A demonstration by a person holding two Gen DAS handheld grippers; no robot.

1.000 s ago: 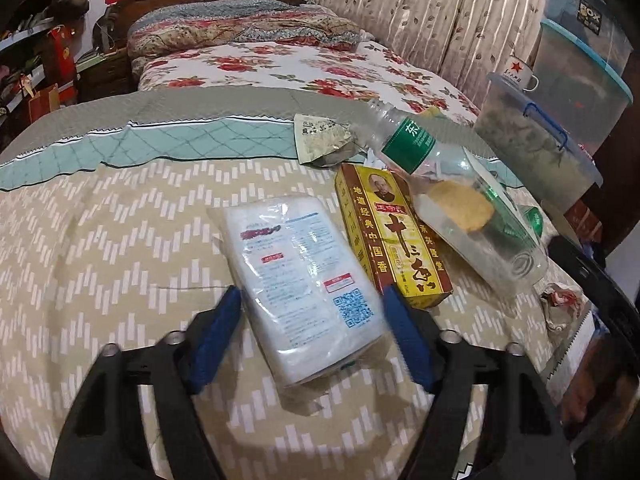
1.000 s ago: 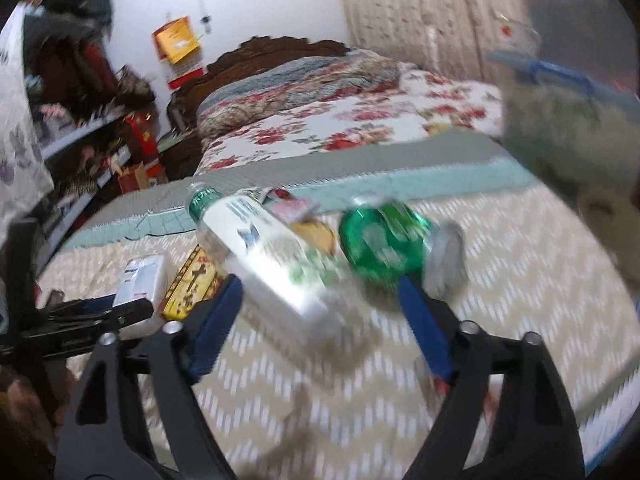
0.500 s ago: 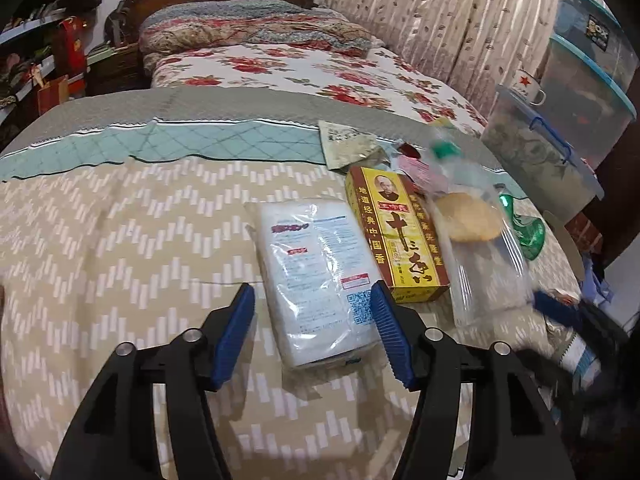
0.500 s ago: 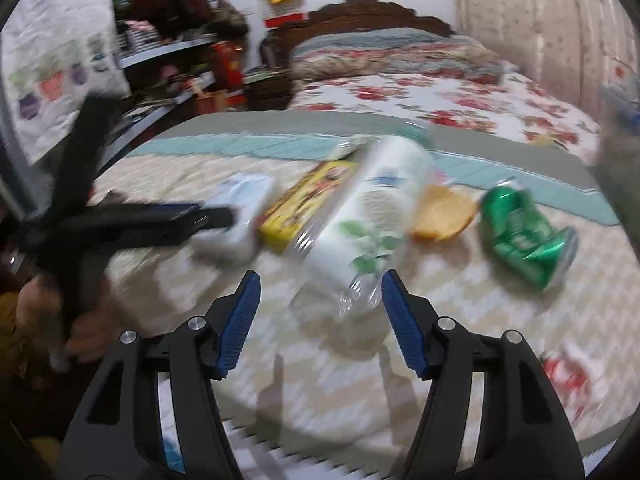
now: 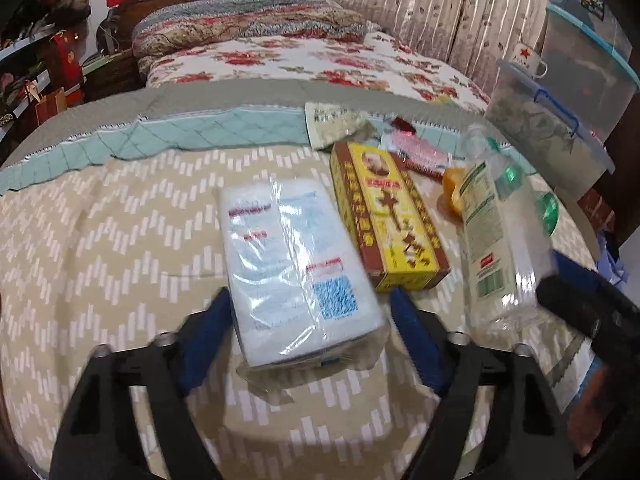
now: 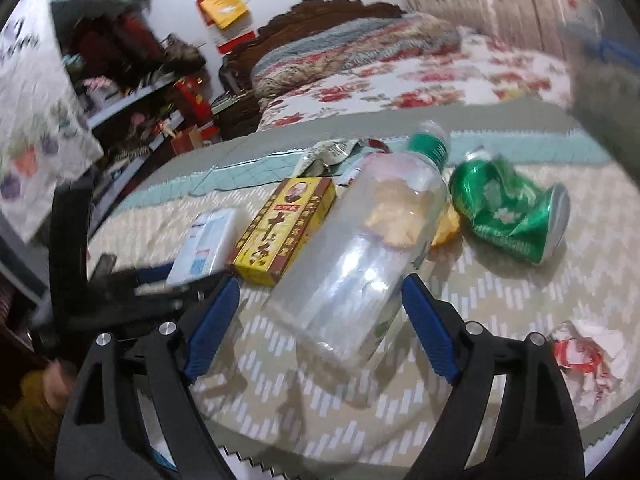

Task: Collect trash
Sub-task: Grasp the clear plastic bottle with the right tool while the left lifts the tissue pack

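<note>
Bedding: a chevron-patterned bed carries all the trash. A clear plastic bottle lies between the pads of the right claw, whose jaws are opening and are not seen pressing it. A white tissue pack lies between the opening jaws of the left claw, ungripped. A yellow box is placed between pack and bottle. A crushed green can lies beside the bottle.
</note>
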